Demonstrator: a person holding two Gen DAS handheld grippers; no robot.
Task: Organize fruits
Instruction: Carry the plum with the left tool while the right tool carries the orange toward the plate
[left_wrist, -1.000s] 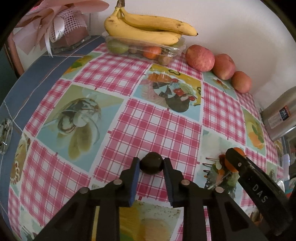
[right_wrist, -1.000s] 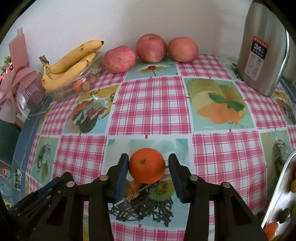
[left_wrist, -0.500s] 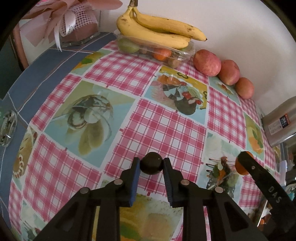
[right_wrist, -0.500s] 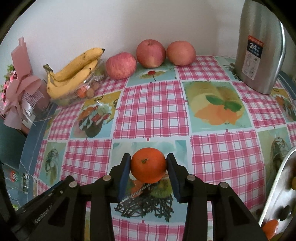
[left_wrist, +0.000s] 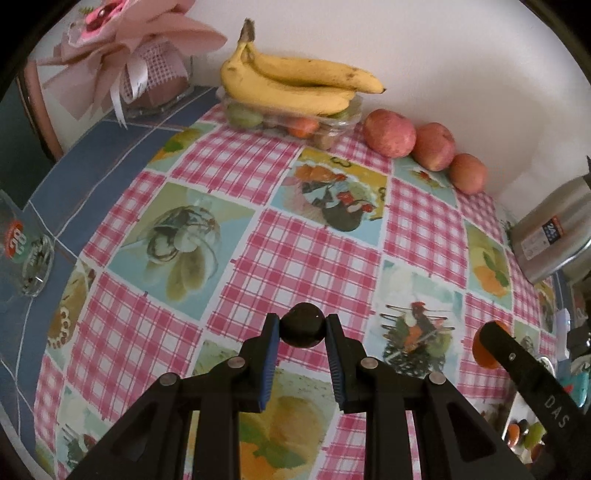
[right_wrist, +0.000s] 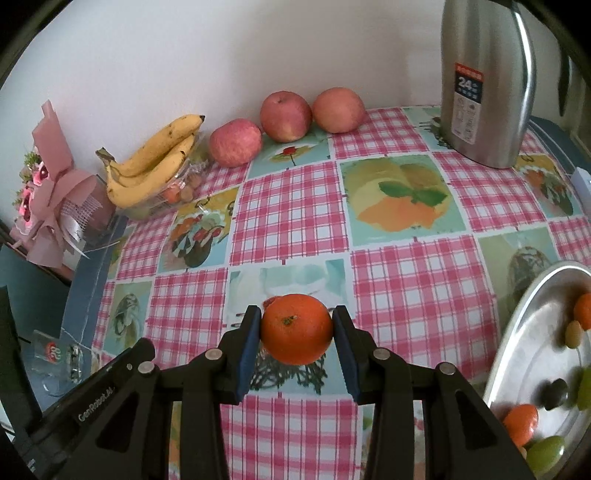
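Blue-lined black pads of the left gripper (left_wrist: 303, 330) pinch a small dark round fruit (left_wrist: 303, 325) from both sides, low in the middle of the left wrist view, with the pink checked tablecloth (left_wrist: 303, 258) behind it. In the right wrist view the right gripper (right_wrist: 297, 330) has its jaws pressed on either side of an orange mandarin (right_wrist: 296, 328), its stem scar facing the camera, low centre of the frame. One black finger of that right gripper, with part of the mandarin beside it, also shows at the lower right of the left wrist view. At the right edge of the right wrist view lies a metal tray (right_wrist: 532, 325) holding more small fruit: orange ones, pale green ones and a dark one. Farther up, against the white wall, three red apples (right_wrist: 286, 116) sit in a row; they appear at the upper right in the left wrist view. Left of them a bunch of bananas (left_wrist: 295, 85) rests on top of a clear plastic box (left_wrist: 332, 125) with small fruit inside. A steel thermos jug (right_wrist: 487, 81) stands upright at the upper right of the right wrist view. A pink wrapped bouquet (left_wrist: 129, 48) sits in the upper left of the left wrist view, and a clear glass (left_wrist: 33, 258) stands on the blue cloth at the left edge.
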